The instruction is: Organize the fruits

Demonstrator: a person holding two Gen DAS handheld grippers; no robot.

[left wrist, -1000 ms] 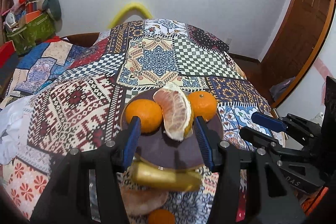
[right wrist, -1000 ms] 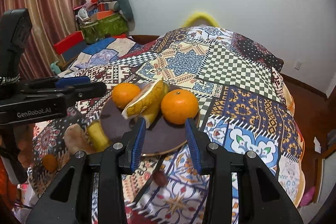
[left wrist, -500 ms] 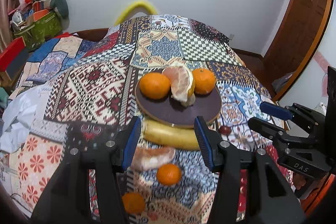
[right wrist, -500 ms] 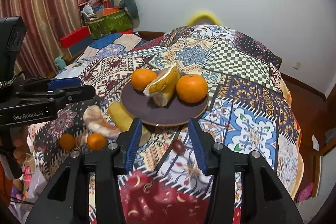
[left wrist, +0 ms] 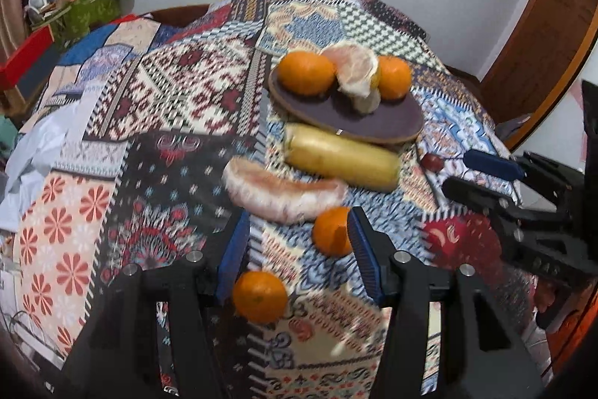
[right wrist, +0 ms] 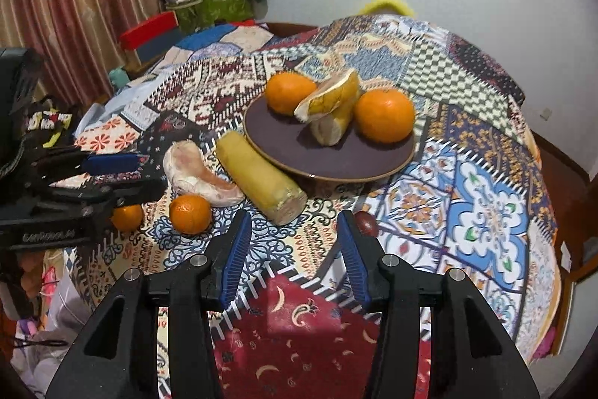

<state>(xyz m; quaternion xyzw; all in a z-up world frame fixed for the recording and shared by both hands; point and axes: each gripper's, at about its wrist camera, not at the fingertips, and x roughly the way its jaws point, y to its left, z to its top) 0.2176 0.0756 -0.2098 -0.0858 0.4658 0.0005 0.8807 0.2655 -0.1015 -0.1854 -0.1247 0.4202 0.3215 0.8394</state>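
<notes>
My left gripper has its ribbed blue pads spread apart with nothing between them; my right gripper is likewise spread and empty. Both hang above a patchwork cloth of busy woven-look prints. In the right wrist view, a round, smooth, dark purple plate with a thin tan rim sits at 12 o'clock from my right pads. It carries two glossy, dimpled oranges flanking a pithy peeled pomelo wedge that stands on edge. Just beside the plate rim at 10 o'clock lies a matte yellow, cylindrical banana; its long axis runs from 11 toward 5 o'clock, cut end toward me. A pale pink, curved pomelo segment lies at its far side, just beside it, fibrous and crescent-shaped. Two small round oranges rest on the cloth at 9 o'clock. A small dark red, glossy fruit lies just beside my right-hand pad.
</notes>
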